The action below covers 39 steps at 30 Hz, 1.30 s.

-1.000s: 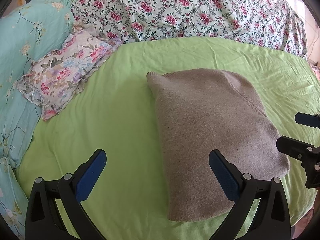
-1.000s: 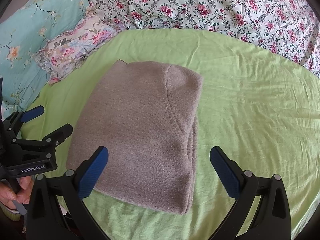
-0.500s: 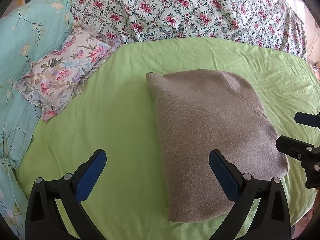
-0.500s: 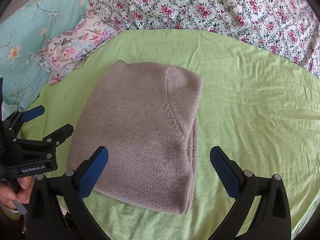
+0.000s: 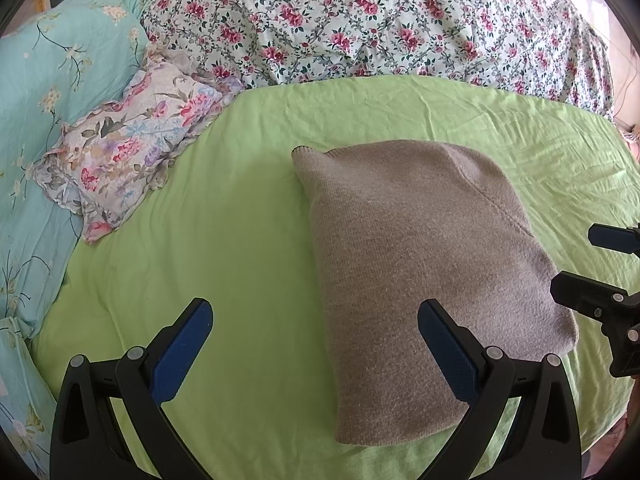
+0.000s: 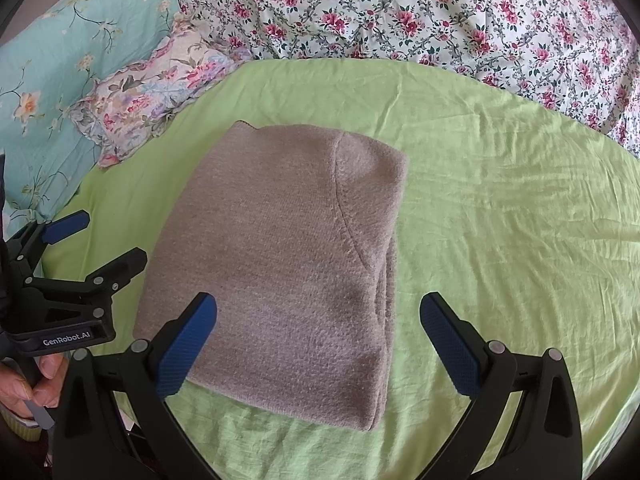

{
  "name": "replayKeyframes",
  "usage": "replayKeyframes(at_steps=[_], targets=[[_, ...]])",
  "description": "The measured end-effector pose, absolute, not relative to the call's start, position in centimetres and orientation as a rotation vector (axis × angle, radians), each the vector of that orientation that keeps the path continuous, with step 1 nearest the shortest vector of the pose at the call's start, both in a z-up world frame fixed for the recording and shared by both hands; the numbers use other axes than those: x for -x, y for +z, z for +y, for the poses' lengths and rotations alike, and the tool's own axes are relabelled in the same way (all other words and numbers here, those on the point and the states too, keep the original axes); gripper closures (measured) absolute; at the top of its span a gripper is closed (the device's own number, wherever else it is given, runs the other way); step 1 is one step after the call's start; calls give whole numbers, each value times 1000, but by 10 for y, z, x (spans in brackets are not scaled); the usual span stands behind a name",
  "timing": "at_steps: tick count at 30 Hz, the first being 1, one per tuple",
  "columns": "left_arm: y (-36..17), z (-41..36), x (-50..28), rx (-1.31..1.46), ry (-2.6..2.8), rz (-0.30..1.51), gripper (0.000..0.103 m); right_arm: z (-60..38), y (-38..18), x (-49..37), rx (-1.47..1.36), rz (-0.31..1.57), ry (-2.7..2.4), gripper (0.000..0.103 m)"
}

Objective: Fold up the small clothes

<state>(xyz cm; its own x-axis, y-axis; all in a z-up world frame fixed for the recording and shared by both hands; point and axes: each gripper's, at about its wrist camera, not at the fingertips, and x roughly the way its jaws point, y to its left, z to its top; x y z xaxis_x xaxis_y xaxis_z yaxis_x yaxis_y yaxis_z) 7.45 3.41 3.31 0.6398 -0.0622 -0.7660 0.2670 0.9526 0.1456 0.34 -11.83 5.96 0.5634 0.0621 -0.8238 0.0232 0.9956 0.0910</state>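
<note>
A grey-brown knitted garment (image 5: 424,264) lies folded into a thick rectangle on the light green sheet (image 5: 224,248). In the right wrist view the same garment (image 6: 280,248) sits in the middle, its folded layers stacked along the right edge. My left gripper (image 5: 314,338) hangs open above the garment's near left edge, nothing between its blue pads. My right gripper (image 6: 318,332) is open too, held over the garment's near edge without touching it. Each gripper shows at the side of the other's view: the right gripper (image 5: 596,268) and the left gripper (image 6: 92,240).
A small floral pillow (image 5: 120,152) lies at the left of the sheet, beside a turquoise flowered cover (image 5: 48,80). A rose-print quilt (image 5: 360,20) is bunched along the far side. A hand (image 6: 24,376) holds the left gripper's handle. Bare sheet (image 6: 500,220) stretches to the right.
</note>
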Motion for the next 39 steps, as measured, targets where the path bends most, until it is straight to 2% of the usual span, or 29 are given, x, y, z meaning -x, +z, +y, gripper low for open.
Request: replayKeyframes(at_steps=[39], targets=[[33,30,-95,-262,-157,848,0,-148,56,-29,-99,978,33,1]])
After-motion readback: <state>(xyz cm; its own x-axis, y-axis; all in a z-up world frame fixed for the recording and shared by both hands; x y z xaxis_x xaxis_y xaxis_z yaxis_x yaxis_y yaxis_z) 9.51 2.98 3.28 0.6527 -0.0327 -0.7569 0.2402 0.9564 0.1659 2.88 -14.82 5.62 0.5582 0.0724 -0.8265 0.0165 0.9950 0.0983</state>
